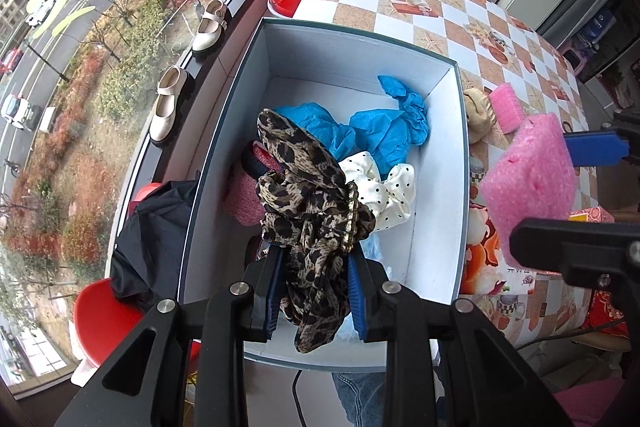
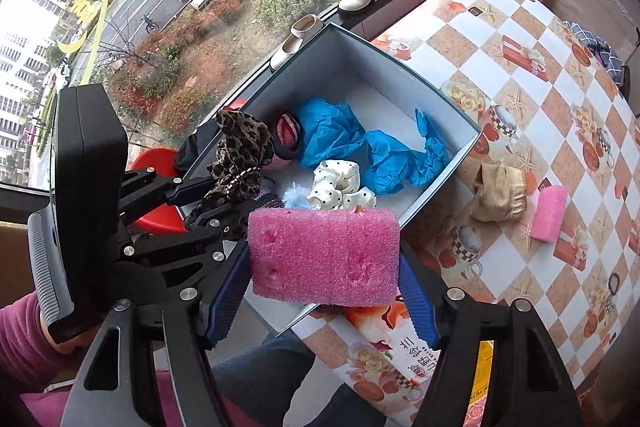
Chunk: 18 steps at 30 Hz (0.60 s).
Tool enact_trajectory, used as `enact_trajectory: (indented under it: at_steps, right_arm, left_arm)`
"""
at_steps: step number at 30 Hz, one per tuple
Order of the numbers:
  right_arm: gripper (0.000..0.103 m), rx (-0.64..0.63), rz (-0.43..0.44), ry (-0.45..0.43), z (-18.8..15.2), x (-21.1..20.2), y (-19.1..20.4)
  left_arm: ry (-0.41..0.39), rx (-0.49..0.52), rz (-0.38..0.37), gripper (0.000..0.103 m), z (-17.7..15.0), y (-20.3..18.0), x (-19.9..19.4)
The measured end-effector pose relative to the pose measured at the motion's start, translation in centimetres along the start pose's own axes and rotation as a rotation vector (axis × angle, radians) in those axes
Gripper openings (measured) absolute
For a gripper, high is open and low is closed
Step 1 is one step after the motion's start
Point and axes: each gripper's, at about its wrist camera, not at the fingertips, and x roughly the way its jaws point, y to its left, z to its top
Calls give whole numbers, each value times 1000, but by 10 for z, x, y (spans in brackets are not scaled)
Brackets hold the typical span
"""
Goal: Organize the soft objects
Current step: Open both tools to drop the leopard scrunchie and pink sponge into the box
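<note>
The left gripper was clamped nearly closed on a leopard scarf, which hung bunched over the near end of the open box. The right gripper stood about half open, its blue pads pressing either end of a pink sponge held above the box's near rim. Inside the box lay blue cloths, a dotted white scrunchie and a pink sock. On the table, just beside the box, sat a beige cloth and a second sponge.

Right gripper clamps pink sponge (over box).
</note>
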Motion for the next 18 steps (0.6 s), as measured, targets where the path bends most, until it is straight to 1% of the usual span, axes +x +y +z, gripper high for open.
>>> enact_trajectory:
  at_steps: [12,16,18]
  right_arm:
    - [71,-2,-8,13,5,8,1]
    - [71,14,-1,3,13,10,-2]
    - [71,17,0,0,17,11,-2]
  left_arm:
    - [13,-8,1,31,-1,1,7]
    - [20,-20,5,35,-1,2,11]
    - [13,-20,5,41,-1,2,11]
